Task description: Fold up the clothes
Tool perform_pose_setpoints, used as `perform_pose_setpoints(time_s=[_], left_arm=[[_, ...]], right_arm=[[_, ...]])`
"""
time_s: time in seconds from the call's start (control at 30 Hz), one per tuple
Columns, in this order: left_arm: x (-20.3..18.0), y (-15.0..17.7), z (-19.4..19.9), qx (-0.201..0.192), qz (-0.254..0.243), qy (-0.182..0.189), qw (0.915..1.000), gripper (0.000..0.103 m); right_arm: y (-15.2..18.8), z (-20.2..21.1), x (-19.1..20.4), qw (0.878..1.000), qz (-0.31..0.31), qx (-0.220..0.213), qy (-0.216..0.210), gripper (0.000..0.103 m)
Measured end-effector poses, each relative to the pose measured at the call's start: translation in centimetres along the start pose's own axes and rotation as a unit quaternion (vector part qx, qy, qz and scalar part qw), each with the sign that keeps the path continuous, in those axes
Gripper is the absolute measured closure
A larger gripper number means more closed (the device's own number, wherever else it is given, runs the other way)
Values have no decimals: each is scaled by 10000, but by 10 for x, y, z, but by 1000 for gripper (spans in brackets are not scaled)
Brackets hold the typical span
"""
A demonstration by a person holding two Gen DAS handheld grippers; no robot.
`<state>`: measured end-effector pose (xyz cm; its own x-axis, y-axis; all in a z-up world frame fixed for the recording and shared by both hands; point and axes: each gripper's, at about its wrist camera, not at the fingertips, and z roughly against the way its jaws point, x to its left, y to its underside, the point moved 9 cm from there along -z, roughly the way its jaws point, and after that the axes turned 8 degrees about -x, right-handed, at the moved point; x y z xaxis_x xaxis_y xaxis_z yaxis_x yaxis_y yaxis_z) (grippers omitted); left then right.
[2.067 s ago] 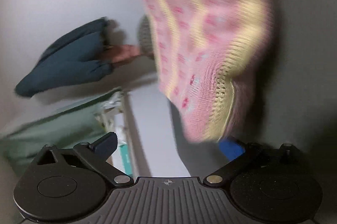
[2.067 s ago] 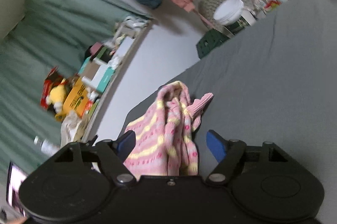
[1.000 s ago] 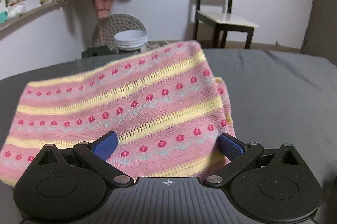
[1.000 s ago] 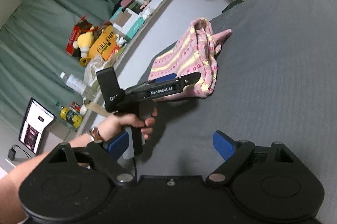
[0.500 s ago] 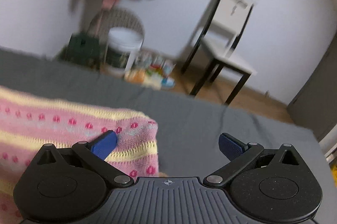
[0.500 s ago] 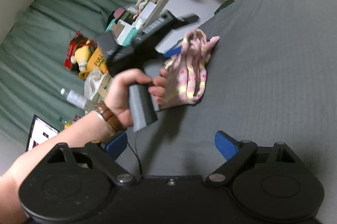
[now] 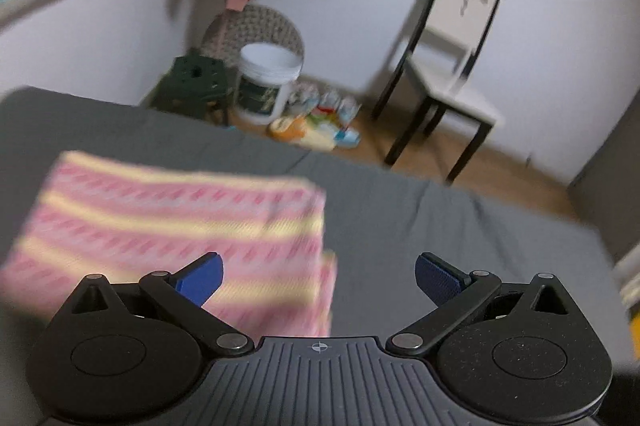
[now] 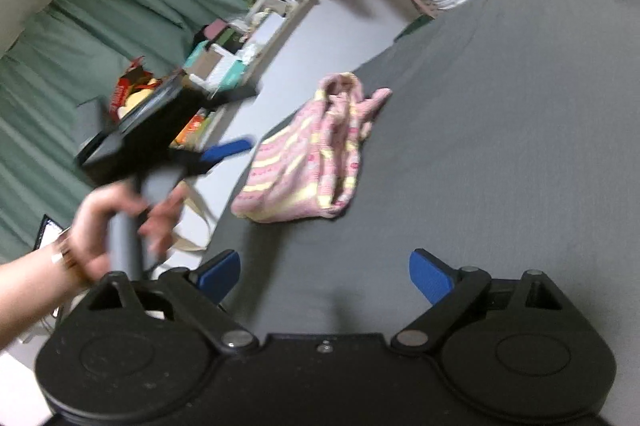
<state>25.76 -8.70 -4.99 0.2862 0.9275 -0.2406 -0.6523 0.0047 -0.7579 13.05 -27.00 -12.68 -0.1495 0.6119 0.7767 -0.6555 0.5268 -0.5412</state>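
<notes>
Left tool [image 7: 318, 276]: jaws wide apart, empty, held above near right corner of sweater [image 7: 172, 226]. Right tool [image 8: 324, 272]: jaws wide apart, empty, over bare grey bed [image 8: 520, 129]. Sweater, pink with yellow stripes, lies bunched near left edge of bed, flat part near, sleeves rumpled at far end. In right wrist view, hand [image 8: 116, 222] grips handle of left tool, blurred, raised left of sweater, apart from it. Chair [image 7: 452, 65] and bucket [image 7: 268, 81] on floor beyond bed.
</notes>
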Motion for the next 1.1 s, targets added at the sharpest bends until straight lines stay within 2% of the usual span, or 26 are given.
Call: perform_pose_setpoints(time_s=[0.13,0.23,0.33,0.43,0.57,0.67,0.73,0.8,0.87,0.9,0.97,1.03,1.1], left_arm=[[-16,30,77,385,-635,-280,9968,0],[-33,55,131,470,-732,-210,9960,0],[-40,73,172,314,-531,-141,9980,0],[-43,84,198,-148,-258,-106,9995,0],[-36,90,205,-891,393,-306,9948,0],[-28,92,196,-855,666,-664,9919,0],[-21,89,192,-782,479,-1148,9891,0],[-16,86,192,-817,322,-1604,9831,0],[-13,80,199,-1043,410,-1796,9773,0],[-12,76,203,-1166,478,-1909,9735,0],[-8,71,212,-1348,569,-2286,9625,0],[-7,67,216,-1399,627,-2494,9562,0],[-5,66,218,-1450,805,-2475,9546,0]], right_arm=[[7,4,22,9961,857,-181,104,0],[11,11,38,9886,1446,-388,139,0],[14,16,50,9812,1826,-575,239,0],[16,21,61,9718,2158,-795,523,0],[21,27,82,9525,2701,-1173,777,0],[20,33,96,9391,2937,-1484,987,0],[18,37,104,9298,3052,-1719,1133,0],[15,42,113,9195,3164,-1952,1279,0],[9,45,119,9039,3265,-2253,1599,0],[5,47,122,8952,3313,-2403,1763,0],[4,47,124,8859,3383,-2516,1935,0],[4,45,122,8899,3291,-2475,1961,0],[4,42,117,8978,3106,-2426,1966,0]])
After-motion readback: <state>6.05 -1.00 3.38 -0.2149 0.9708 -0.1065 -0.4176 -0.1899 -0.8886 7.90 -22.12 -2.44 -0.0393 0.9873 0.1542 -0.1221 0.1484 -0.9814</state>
